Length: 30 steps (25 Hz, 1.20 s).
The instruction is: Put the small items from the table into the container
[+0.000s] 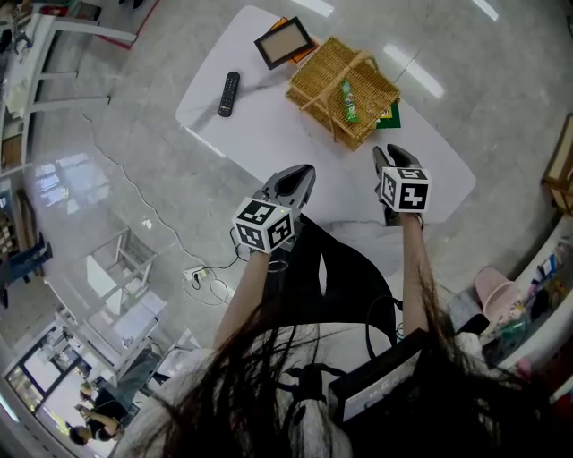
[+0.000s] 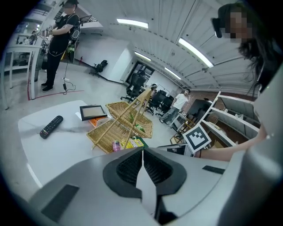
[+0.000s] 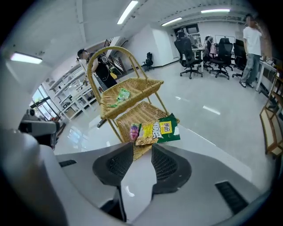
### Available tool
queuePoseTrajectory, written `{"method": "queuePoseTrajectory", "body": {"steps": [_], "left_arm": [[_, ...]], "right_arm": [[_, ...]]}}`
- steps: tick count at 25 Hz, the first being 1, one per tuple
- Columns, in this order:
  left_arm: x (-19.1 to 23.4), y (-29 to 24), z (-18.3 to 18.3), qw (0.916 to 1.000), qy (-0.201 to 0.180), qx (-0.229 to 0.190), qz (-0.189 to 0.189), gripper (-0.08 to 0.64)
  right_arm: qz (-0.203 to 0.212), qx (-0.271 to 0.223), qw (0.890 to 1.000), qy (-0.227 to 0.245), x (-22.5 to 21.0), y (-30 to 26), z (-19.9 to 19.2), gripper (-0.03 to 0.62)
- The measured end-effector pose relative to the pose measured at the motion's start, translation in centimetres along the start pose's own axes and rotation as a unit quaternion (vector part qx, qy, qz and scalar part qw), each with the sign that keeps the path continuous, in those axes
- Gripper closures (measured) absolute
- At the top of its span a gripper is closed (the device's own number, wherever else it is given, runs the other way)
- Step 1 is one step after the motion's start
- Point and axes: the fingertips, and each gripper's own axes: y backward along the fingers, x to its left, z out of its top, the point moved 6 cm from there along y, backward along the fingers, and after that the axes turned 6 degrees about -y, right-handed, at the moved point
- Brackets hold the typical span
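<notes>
Snack packets [image 3: 157, 129] overhung the edge of the basket [image 3: 132, 86], so a nudge could spill them; right hand-held gripper [image 3: 142, 149] gaped empty; left hand-held gripper [image 2: 142, 153] clenched empty.

**Open-plan office or lab floor.** Right gripper view: black swivel chairs [image 3: 185, 53] beside desks at 1 o'clock, white shelving racks [image 3: 73, 90] at 10 o'clock, and a ceiling strip light [image 3: 128, 11] at 12 o'clock. Head view: polished grey floor [image 1: 116, 107] at 10 o'clock, and a power strip [image 1: 199, 275] with trailing cable at 8 o'clock.
</notes>
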Motion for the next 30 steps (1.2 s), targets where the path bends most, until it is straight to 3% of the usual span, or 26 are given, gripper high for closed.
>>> {"method": "queuePoseTrajectory", "body": {"steps": [11,18,30], "left_arm": [[-2.8,4.9,2.2,0.9994,0.010,-0.026,0.019,0.551],[-4.1,7.1,2.4,0.9992,0.015,-0.036,0.014,0.551],[-5.4,13.7,3.9,0.9977,-0.029,-0.058,-0.021,0.551]], "right_arm": [[0.060,-0.024,0.998,-0.009,6.2,6.6,0.6,0.491],[0.060,-0.053,0.997,0.012,8.8,10.3,1.4,0.515],[0.064,-0.105,0.991,-0.062,14.8,16.2,-1.8,0.552]]}}
